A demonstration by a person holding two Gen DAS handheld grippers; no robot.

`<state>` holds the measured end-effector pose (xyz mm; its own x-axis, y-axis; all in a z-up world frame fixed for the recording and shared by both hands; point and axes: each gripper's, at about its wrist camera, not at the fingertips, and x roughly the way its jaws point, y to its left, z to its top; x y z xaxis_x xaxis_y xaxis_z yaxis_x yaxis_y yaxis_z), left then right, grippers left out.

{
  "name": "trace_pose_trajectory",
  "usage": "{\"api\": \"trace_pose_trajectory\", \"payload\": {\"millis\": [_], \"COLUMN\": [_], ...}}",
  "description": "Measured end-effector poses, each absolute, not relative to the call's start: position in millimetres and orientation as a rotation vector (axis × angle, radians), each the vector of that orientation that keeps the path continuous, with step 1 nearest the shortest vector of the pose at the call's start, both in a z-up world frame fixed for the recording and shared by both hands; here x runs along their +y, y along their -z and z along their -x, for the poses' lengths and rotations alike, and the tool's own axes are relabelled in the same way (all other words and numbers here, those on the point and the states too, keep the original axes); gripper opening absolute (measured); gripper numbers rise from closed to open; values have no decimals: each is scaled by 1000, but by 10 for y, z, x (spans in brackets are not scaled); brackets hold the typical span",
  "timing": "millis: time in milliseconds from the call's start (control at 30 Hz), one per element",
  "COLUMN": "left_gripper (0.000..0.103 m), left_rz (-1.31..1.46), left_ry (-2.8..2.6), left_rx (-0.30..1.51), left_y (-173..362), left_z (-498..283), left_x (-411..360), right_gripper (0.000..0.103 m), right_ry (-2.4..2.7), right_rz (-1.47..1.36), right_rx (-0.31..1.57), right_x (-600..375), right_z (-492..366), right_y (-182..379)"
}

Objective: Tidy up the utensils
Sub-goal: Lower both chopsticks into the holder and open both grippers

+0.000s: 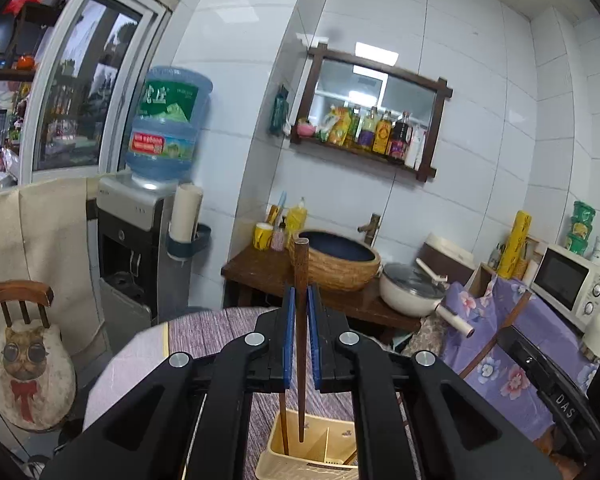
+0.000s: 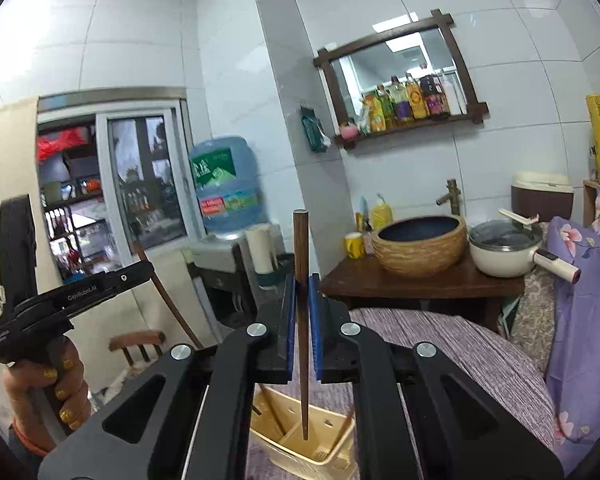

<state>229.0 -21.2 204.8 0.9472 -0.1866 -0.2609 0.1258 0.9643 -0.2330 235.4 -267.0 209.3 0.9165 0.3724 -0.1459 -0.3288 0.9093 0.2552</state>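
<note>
Overhead of the table, my left gripper [image 1: 300, 300] was clenched on a dark wooden chopstick [image 1: 301, 332], its blue pads [image 1: 288, 336] pinching the stick partway along its length. That chopstick stood nearly upright, its blunt end above the fingers and its pointed tip hanging over the cream utensil holder [image 1: 312, 444] without touching the bottom, as far as I could tell. Another brown stick [image 1: 284, 424] leaned inside the holder's left compartment.

My right gripper [image 2: 302, 292] was likewise clamped on a second dark chopstick [image 2: 302, 320], held almost vertical, its tip lowered into the holder [image 2: 308, 440] near a divider; which compartment it hung in I could not tell. The holder sat on a table covered in purple striped cloth [image 2: 460, 352].

At the left edge of the right wrist view I saw the person's hand [image 2: 56, 392] wrapped around the black handle of the other gripper, with glittery gold nails.
</note>
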Motion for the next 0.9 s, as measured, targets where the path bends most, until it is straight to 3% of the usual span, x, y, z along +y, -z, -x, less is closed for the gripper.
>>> {"api": "trace_pose_trajectory", "payload": {"millis": [333, 767, 800, 833, 867, 900], "left_gripper": [7, 9, 11, 19, 34, 43], "left_rz": [198, 192, 186, 181, 175, 174], "left_ry": [136, 122, 125, 128, 128, 123], "left_rx": [460, 514, 518, 519, 515, 505], "left_y": [-1240, -966, -958, -946, -938, -933], "left_z": [-2615, -2701, -2685, -2671, -2631, -2579], "left_x": [-307, -277, -277, -282, -279, -258], "right_gripper": [8, 8, 10, 18, 25, 43], "right_ry": [-343, -305, -293, -281, -271, -263], "right_rz": [-217, -245, -235, -226, -221, -223], "right_rx": [330, 384, 381, 375, 363, 353], "right_x": [-2529, -2577, -2574, -2573, -2581, -2597], "right_z": [-2613, -2723, -2707, -2685, -2643, -2599], "right_y": [-1427, -1120, -1110, -1102, -1092, -1084]}}
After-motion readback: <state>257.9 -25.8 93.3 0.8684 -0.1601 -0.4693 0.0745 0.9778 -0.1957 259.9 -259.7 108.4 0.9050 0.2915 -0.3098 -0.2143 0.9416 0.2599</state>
